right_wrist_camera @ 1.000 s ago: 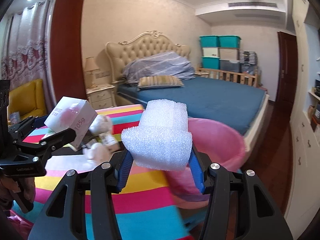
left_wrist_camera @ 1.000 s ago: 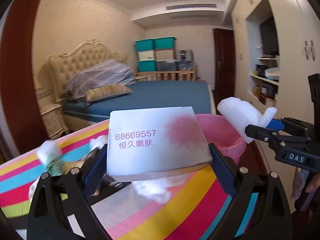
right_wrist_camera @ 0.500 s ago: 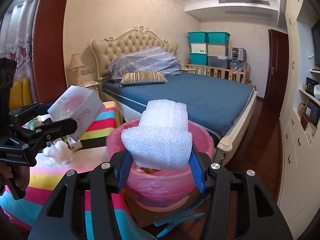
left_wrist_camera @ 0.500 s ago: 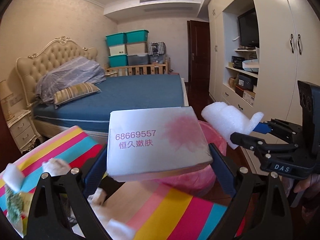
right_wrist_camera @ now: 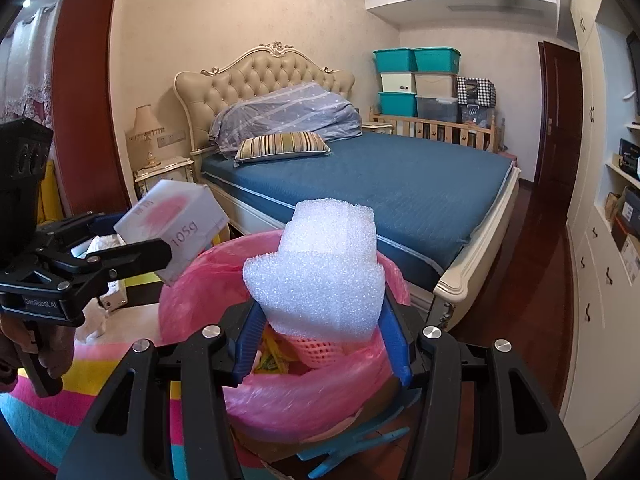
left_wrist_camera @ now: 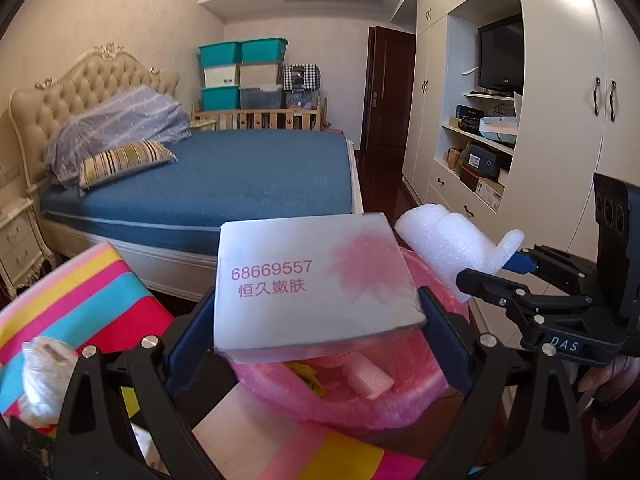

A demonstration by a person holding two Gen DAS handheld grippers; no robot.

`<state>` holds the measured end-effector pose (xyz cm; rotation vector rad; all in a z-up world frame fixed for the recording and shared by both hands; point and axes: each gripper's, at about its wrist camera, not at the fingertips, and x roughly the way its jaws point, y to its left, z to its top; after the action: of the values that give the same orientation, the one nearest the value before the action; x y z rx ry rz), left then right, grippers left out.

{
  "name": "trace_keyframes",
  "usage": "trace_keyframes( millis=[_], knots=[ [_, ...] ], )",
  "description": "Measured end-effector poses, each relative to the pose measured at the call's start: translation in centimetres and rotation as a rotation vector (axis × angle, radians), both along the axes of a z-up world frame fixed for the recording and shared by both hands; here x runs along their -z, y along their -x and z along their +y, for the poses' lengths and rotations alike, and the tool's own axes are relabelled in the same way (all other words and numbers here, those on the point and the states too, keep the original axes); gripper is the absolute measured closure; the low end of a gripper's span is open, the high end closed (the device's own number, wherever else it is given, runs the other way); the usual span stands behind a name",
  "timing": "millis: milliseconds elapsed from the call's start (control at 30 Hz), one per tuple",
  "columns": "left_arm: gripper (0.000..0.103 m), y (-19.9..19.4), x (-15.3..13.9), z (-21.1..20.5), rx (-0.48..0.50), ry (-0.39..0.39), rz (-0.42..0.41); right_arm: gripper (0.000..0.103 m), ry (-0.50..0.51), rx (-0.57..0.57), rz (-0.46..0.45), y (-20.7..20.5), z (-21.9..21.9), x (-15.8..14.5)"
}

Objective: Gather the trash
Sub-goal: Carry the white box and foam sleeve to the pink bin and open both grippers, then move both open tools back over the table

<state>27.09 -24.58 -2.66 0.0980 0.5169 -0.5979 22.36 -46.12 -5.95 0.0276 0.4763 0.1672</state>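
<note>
My left gripper (left_wrist_camera: 316, 332) is shut on a white box (left_wrist_camera: 312, 280) printed with a pink flower and pink digits. It holds the box over the near rim of the pink-bagged trash bin (left_wrist_camera: 360, 404). My right gripper (right_wrist_camera: 322, 336) is shut on a chunk of white foam (right_wrist_camera: 320, 272), right above the same bin (right_wrist_camera: 288, 400). Foam scraps and yellow wrappers lie inside the bin. In the right wrist view the left gripper (right_wrist_camera: 132, 236) and its box (right_wrist_camera: 176, 220) hang at the bin's left edge. The right gripper (left_wrist_camera: 492, 276) and its foam (left_wrist_camera: 448, 240) show at the right of the left wrist view.
A striped tablecloth (left_wrist_camera: 80, 292) covers the table to the left, with crumpled white trash (left_wrist_camera: 44, 372) on it. A blue bed (left_wrist_camera: 224, 184) stands behind the bin and white wardrobes (left_wrist_camera: 560, 160) line the right wall. Something of blue plastic (right_wrist_camera: 360, 448) lies on the floor under the bin.
Both grippers have swung away from the striped table toward the pink bin, each keeping its load. The bin has come close beneath them and its contents are now visible.
</note>
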Motion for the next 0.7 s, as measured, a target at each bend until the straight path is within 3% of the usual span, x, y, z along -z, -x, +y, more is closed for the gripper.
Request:
trace_keyframes(
  millis=[100, 167, 233, 467, 700],
  knots=[
    [0.010, -1.1, 0.5, -0.4, 0.014, 0.009, 0.025, 0.050, -0.013, -0.016, 0.005, -1.1, -0.6, 0.6],
    [0.005, -1.5, 0.7, -0.4, 0.009, 0.015, 0.029, 0.043, -0.021, -0.014, 0.017, -1.8, -1.1, 1.2],
    [0.005, -1.7, 0.9, -0.1, -0.008, 0.026, 0.029, 0.029, -0.037, -0.003, 0.015, -1.7, -1.7, 1.7],
    [0.005, 0.0, 0.3, 1.4, -0.055, 0.025, 0.003, 0.029, -0.047, 0.015, 0.002, 0.7, -2.1, 1.7],
    [0.005, 3.7, -0.7, 3.4, -0.112, -0.023, -0.031, 0.029, 0.033, -0.014, -0.006, 4.2, 1.8, 1.2]
  ],
)
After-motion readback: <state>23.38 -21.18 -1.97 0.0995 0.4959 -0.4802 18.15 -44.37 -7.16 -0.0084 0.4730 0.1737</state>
